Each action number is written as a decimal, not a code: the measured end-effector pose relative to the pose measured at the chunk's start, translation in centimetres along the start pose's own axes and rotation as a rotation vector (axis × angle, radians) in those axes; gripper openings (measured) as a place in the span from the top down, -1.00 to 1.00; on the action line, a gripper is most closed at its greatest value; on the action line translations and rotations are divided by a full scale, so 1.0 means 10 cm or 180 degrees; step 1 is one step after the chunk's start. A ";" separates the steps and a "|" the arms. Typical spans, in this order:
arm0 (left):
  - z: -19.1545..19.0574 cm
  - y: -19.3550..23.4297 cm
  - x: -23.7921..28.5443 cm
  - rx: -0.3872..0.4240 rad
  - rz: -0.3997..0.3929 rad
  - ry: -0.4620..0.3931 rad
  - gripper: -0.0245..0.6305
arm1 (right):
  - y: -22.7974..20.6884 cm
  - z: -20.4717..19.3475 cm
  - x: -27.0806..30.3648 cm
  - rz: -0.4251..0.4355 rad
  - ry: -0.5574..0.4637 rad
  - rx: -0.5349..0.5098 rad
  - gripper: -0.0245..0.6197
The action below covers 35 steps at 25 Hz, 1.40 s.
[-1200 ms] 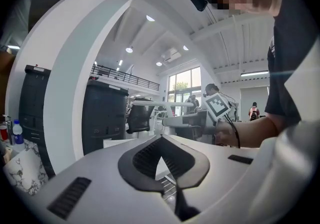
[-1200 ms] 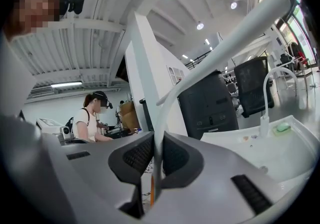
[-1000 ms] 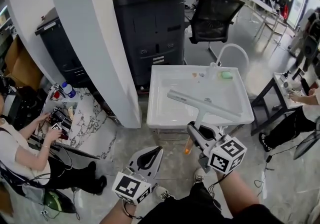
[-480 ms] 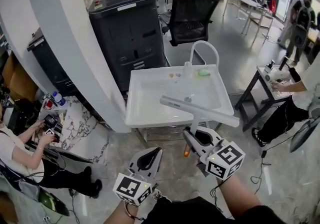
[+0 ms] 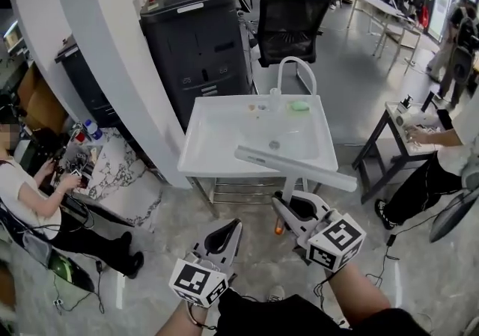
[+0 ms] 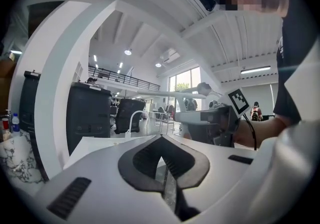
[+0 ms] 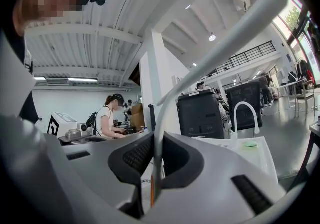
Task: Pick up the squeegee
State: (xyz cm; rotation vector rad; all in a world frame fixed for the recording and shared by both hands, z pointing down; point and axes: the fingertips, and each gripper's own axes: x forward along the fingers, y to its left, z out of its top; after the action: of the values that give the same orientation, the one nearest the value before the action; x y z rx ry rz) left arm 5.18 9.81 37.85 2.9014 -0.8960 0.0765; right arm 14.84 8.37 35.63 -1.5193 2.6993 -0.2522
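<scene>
Right gripper, seen from above, is clamped on the squeegee by its stem, so the long pale blade hangs crosswise in the air by the near edge of the sink. In its own view the left gripper has its jaws together on nothing, a spare hand, I'd say. The right gripper view shows the thin white stem pinched between the pads.

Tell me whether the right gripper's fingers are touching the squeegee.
Touching. The right gripper view shows the fingers pressed on both sides of the squeegee handle, with no gap.

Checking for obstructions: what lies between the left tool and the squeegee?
Only bare floor, seen in the head view. The left tool is shut and empty; the right tool grips the squeegee by its handle.
</scene>
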 end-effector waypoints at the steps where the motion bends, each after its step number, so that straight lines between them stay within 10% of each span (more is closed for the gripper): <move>1: 0.00 -0.05 -0.01 0.0009 0.0017 0.0007 0.88 | 0.00 0.00 -0.03 0.0022 -0.0009 0.0005 0.79; 35: 0.01 -0.37 -0.10 0.0022 0.0152 0.0051 0.88 | 0.11 -0.06 -0.27 0.0181 -0.0030 0.0128 0.79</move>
State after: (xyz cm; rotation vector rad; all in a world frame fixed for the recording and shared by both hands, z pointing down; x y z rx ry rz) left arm 6.42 13.35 37.36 2.8818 -0.9641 0.1069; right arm 15.26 11.31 35.95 -1.4273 2.7080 -0.2947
